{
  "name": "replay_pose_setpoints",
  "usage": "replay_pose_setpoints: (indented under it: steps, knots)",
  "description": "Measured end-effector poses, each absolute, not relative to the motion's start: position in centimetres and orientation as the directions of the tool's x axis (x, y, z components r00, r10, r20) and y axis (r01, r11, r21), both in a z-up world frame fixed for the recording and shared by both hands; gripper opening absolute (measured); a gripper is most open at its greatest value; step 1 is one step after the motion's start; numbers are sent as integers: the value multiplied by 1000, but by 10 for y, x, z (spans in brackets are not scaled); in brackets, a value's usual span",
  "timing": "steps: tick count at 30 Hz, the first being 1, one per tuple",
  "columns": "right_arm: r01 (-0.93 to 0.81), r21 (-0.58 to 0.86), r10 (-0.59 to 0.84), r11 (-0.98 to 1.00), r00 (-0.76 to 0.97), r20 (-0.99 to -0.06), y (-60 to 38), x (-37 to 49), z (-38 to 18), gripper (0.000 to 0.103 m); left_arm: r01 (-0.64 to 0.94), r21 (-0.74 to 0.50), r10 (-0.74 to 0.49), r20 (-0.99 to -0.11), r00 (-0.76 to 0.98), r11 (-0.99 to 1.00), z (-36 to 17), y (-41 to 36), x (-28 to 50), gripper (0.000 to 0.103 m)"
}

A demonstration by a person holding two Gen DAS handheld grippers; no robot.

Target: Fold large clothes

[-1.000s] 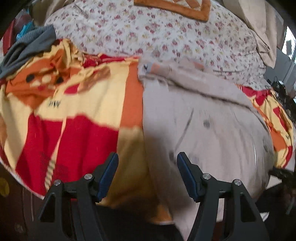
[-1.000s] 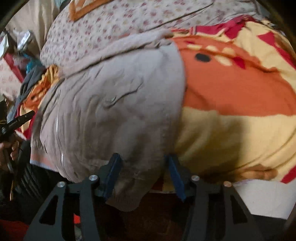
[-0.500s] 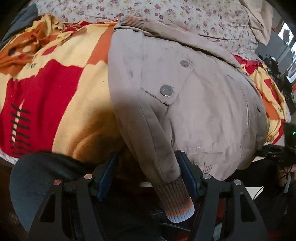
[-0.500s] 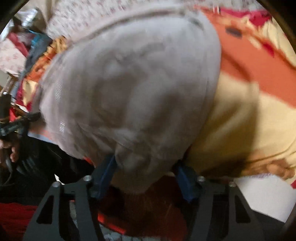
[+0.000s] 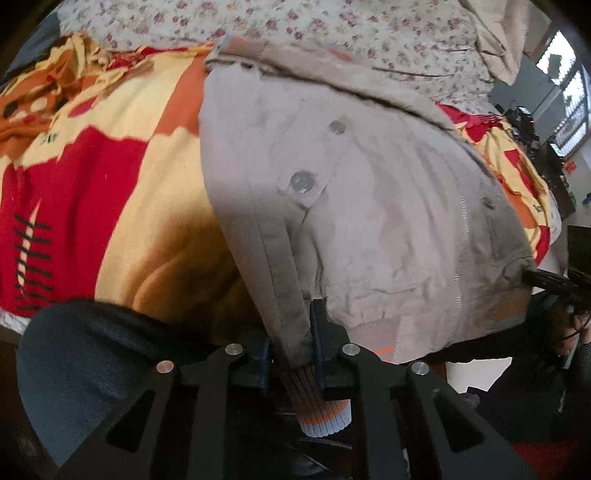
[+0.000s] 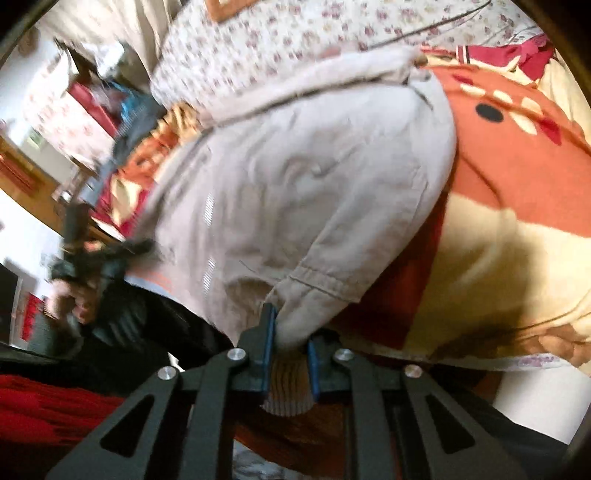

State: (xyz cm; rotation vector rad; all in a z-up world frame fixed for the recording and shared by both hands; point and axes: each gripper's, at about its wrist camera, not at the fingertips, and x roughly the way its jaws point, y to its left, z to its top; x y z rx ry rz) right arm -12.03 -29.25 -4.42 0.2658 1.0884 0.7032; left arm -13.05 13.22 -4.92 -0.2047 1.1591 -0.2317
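A beige jacket (image 5: 369, 206) with metal snaps and a zipper lies on the bed, its near part hanging over the front edge. My left gripper (image 5: 293, 343) is shut on a sleeve of the jacket near its ribbed striped cuff (image 5: 321, 410). My right gripper (image 6: 288, 343) is shut on the jacket's other sleeve (image 6: 295, 317) above its ribbed cuff (image 6: 288, 384). In the right wrist view the jacket (image 6: 295, 184) is blurred. Each gripper shows at the edge of the other's view.
A red, orange and yellow blanket (image 5: 96, 177) lies under the jacket on a floral bedsheet (image 5: 332, 33). A dark grey garment (image 5: 33, 48) lies at the far left. A dark cushion-like shape (image 5: 92, 369) sits by the left gripper. Furniture and clutter stand beyond the bed (image 6: 55, 110).
Both grippers have closed, each on a sleeve of the jacket near its cuff. Before they were open around the sleeves. The right view has swung and is blurred.
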Motion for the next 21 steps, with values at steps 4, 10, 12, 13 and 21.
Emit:
replay_pose_setpoints:
  steps: [4,10,12,13,21]
  knots:
    - [-368,491,592,790,247,-767,-287,-115,-56,15,53,-302,-299,-874,382,952,-50,135,-129,1]
    - [-422,465,621,778,407,-670,-291,-116,-21,10,84,-348,-343,-803,488,934,-7,146,-137,0]
    - [-425,445,614,788,487,-621,-300,-111,0,10,84,-400,-378,-747,548,913,12,157,-135,0]
    - [-425,435,607,794,519,-602,-304,-109,9,10,76,-435,-394,-710,584,897,22,164,-133,0]
    - [-388,367,531,846,686,-498,-315,-61,75,9,76,-421,-334,-585,739,904,99,166,-80,0]
